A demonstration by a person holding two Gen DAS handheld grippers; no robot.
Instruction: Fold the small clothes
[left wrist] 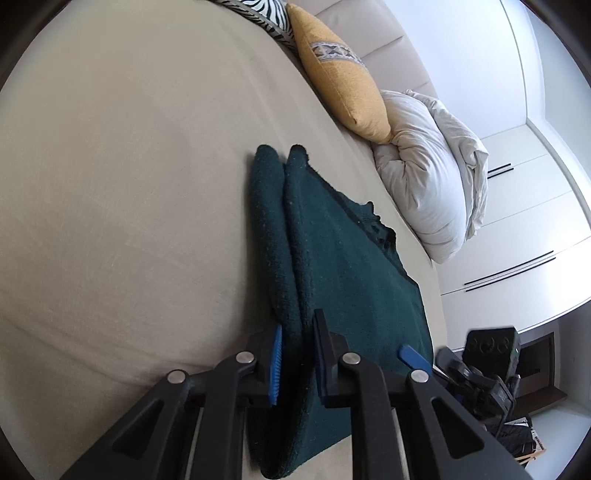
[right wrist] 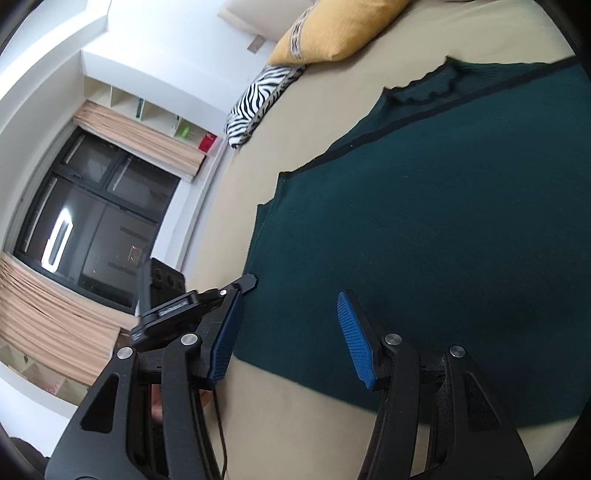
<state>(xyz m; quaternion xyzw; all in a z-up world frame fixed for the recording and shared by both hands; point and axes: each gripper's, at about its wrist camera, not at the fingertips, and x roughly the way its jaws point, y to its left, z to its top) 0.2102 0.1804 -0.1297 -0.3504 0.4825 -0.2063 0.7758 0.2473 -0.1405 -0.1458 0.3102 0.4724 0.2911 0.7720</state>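
Observation:
A dark green knit garment lies on the beige bed sheet, folded lengthwise, with a thick fold along its left side. My left gripper has its blue pads around that folded edge, pinching the cloth. In the right wrist view the same garment spreads flat across the sheet. My right gripper is open over the garment's near edge, with nothing between its pads. The other gripper's tip shows at the garment's corner.
A yellow cushion, a zebra-print cushion and a bunched white duvet lie at the head of the bed. White wardrobe doors stand beyond the bed edge. A dark window with beige curtains fills the right wrist view's left.

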